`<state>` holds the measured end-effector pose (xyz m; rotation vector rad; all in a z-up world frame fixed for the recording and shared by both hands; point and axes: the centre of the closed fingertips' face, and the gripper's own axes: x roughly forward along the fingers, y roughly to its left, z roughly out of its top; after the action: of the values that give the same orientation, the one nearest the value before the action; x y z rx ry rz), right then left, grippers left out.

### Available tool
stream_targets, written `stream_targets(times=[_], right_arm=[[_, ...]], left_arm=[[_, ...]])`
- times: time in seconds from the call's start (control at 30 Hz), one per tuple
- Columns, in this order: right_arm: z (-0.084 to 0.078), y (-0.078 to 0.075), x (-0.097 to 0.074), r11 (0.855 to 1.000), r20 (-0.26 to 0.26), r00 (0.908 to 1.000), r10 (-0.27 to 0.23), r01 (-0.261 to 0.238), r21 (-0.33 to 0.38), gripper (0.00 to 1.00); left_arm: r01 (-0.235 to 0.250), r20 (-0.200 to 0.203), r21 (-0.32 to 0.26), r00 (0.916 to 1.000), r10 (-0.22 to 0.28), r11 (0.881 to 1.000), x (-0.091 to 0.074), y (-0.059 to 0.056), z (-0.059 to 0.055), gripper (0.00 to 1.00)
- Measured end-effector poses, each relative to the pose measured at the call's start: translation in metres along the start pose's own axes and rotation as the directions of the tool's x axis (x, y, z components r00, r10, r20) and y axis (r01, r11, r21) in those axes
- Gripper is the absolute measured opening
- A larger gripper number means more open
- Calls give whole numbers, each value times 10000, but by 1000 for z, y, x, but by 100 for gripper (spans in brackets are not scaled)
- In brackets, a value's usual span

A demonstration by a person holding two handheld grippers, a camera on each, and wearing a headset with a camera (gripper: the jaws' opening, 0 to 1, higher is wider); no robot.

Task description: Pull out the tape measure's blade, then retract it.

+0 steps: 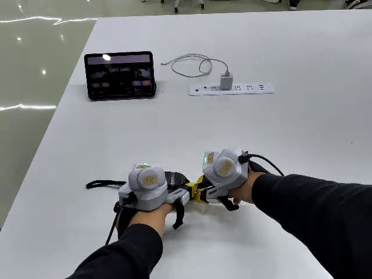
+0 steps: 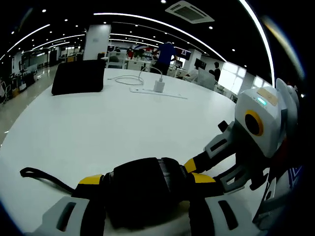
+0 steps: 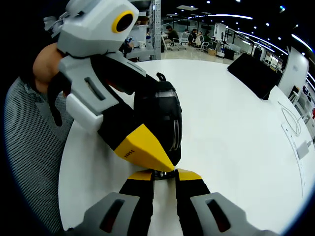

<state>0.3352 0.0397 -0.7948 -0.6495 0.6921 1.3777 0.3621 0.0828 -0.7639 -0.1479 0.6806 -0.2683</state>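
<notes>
The left tool (image 2: 147, 178) is clamped around the black tape measure (image 3: 160, 115), held on or just above the white tabletop (image 1: 261, 133). The right tool (image 3: 165, 175), at the tape measure's front, is closed almost together on what looks like the blade tip (image 3: 163, 172). No blade shows drawn out, so the task seems barely begun, with pulling and retracting both left. Counted: two tools, one tape measure, and well beyond the tape measure one tablet (image 1: 120, 75) and one power strip (image 1: 231, 89).

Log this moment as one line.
left gripper: shut on tape measure | right gripper: shut on blade tip | pull: not yet begun
</notes>
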Motion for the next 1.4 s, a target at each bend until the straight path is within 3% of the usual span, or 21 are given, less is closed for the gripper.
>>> stream_targets(times=[0.17,0.27,0.33,0.47,0.53,0.67,0.8,0.97,1.1,1.4], right_arm=[[3,1,-4,9998,131,9998,141,-142,139,14],[4,4,-5,9996,203,9995,231,-234,165,23],[4,4,-6,9997,182,9995,239,-240,75,23],[2,6,-7,9982,189,9992,347,-356,483,42],[1,8,-9,9982,165,9991,398,-405,447,43],[0,9,-10,9964,111,9992,392,-399,742,59],[0,7,-12,9951,149,9994,297,-309,936,69],[7,1,-13,9839,520,9986,-1,-92,1783,86],[16,0,-15,9615,1078,9940,-176,-127,2744,99],[9,4,-20,9647,825,9961,-323,95,2632,100]], left_arm=[[53,-63,48,10000,-53,10000,-1,-1,-1,64],[33,-35,171,10000,-32,9998,-2,-1,1,65],[34,-36,184,10000,-34,9998,-3,-1,2,65],[20,-47,122,10000,-19,9999,-3,0,2,66],[15,-45,86,10000,-15,10000,-4,1,2,66],[9,-63,57,10000,-9,10000,-4,1,2,67],[-51,-105,27,9999,51,10000,-6,3,2,69],[-111,-62,-24,9999,110,9999,-7,8,4,75],[-144,6,-8,9999,144,9999,-8,9,5,80],[-145,-43,-172,9999,145,9997,-11,15,5,100]])
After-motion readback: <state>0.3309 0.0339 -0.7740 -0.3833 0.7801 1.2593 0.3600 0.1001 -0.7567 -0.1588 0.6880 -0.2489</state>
